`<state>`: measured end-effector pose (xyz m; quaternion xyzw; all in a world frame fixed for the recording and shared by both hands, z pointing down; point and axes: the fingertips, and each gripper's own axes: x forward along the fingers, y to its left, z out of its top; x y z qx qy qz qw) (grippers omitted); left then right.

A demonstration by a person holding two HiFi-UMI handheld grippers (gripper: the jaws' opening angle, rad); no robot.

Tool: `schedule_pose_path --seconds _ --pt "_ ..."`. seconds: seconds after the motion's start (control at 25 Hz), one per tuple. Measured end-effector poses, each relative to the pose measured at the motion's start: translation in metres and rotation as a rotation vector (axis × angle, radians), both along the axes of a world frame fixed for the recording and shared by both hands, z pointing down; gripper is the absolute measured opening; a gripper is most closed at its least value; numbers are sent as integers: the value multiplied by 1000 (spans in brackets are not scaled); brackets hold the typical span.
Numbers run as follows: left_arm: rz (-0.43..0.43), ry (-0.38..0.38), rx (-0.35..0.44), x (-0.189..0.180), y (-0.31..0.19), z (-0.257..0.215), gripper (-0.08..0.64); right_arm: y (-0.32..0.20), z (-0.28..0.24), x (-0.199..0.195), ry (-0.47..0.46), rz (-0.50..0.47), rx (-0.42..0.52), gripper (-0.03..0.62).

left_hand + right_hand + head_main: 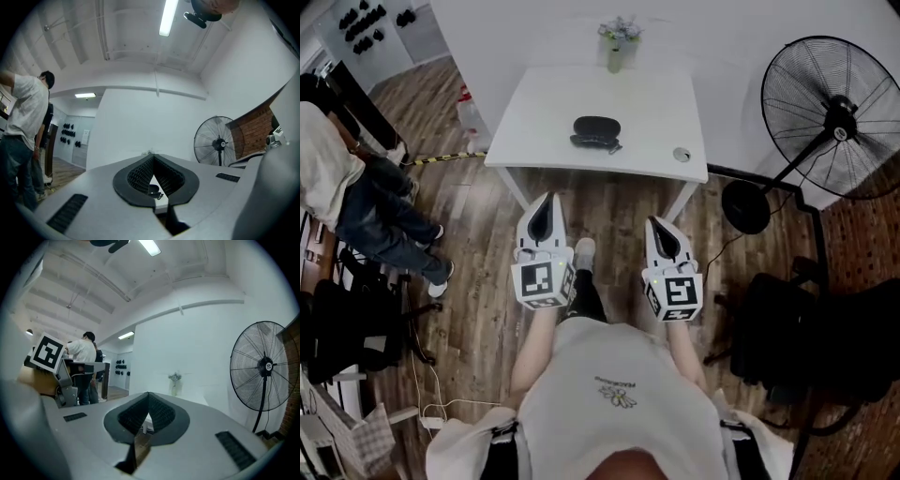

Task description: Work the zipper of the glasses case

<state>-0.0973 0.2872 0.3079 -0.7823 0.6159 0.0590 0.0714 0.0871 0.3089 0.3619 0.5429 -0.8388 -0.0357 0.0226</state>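
left gripper [547,199] pressed together, empty | right gripper [655,225] pressed together, empty | glasses case [596,130] on far counter [652,108], well apart from both

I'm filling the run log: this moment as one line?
stage: before contact | glasses case: on white table, untouched | left gripper: shut, empty | right gripper: shut, empty
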Motion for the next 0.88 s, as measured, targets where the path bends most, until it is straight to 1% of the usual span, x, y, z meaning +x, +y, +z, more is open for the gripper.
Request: schedule_pose_path --seconds 0.24,0.4,0.56,0.72,0.88 --pt "25 33 22 -6 -73 -1 14 -63 -5 1 24 37 22 8" --pt "40 47 8 -12 -126 1 14 -117 -6 1 26 66 -4 8" --pt "55 50 -9 -21 -188 5 14 -178 -11 -10 23 67 -12 8" --pt "77 41 -41 -29 -260 8 14 -246 -11 -27 43 66 -35 8" --pt "114 11 -49 -34 -333 6 14 -316 -10 -40 49 83 -59 8"
